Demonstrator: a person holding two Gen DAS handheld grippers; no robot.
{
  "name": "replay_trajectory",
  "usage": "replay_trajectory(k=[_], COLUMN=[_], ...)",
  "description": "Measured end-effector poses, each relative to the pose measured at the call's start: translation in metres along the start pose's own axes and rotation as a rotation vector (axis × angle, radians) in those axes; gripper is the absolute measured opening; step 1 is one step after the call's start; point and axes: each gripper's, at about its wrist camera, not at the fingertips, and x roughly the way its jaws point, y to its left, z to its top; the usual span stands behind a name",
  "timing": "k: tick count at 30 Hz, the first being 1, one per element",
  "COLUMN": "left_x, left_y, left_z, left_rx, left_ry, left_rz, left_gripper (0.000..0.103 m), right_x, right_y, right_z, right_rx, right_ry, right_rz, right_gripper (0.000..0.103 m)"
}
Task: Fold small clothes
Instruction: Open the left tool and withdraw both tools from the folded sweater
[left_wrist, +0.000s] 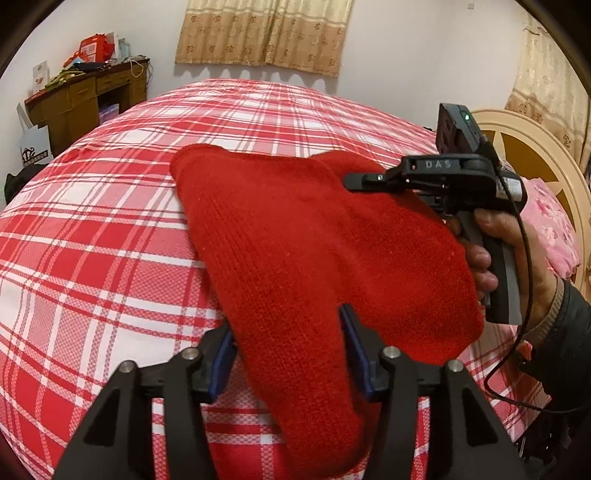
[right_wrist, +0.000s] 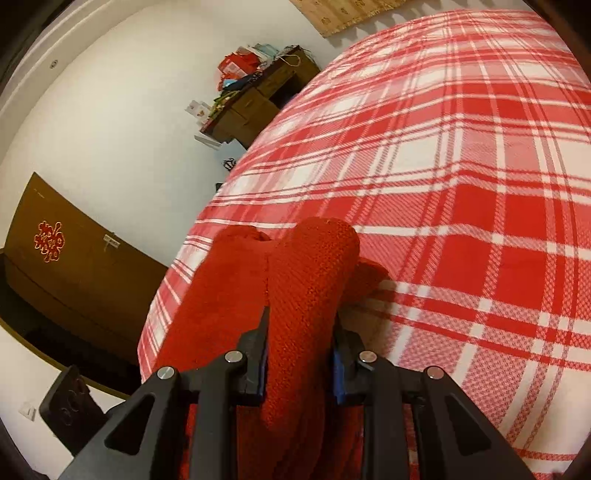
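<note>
A red knitted garment (left_wrist: 295, 236) lies and hangs over a bed with a red and white plaid sheet (left_wrist: 110, 229). My left gripper (left_wrist: 288, 332) is shut on a bunched fold of it at the near end and holds it off the sheet. My right gripper (left_wrist: 351, 181), seen at the garment's far right edge, has its fingers closed together on the knit. In the right wrist view my right gripper (right_wrist: 299, 332) is shut on a thick roll of the red garment (right_wrist: 306, 280), lifted above the plaid sheet (right_wrist: 461, 221).
A brown wooden desk (left_wrist: 81, 99) piled with clutter stands beyond the bed's far left corner. A cream headboard (left_wrist: 535, 155) and pink pillow (left_wrist: 550, 225) are at the right. A dark brown cabinet (right_wrist: 74, 266) stands by the wall. Curtains (left_wrist: 266, 33) hang behind.
</note>
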Motion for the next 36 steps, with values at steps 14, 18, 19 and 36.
replay_trajectory(k=[14, 18, 19, 36], left_x=[-0.033, -0.026, -0.021, -0.029], left_y=[-0.008, 0.005, 0.01, 0.018], left_z=[0.01, 0.016, 0.017, -0.003], left_rx=[0.048, 0.03, 0.023, -0.005], left_ry=[-0.11, -0.138, -0.133, -0.091], left_rz=[0.058, 0.142, 0.166, 0.211], left_gripper=[0.091, 0.1, 0.1, 0.1], right_x=[-0.044, -0.078, -0.081, -0.088], right_y=[0.015, 0.055, 0.062, 0.084], right_z=[-0.007, -0.03, -0.038, -0.098], right_rx=[-0.054, -0.15, -0.174, -0.187], right_ry=[-0.122, -0.192, -0.19, -0.179], right_rz=[-0.082, 0.009, 0.04, -0.169], right_gripper=[0.032, 0.045, 0.05, 0.055])
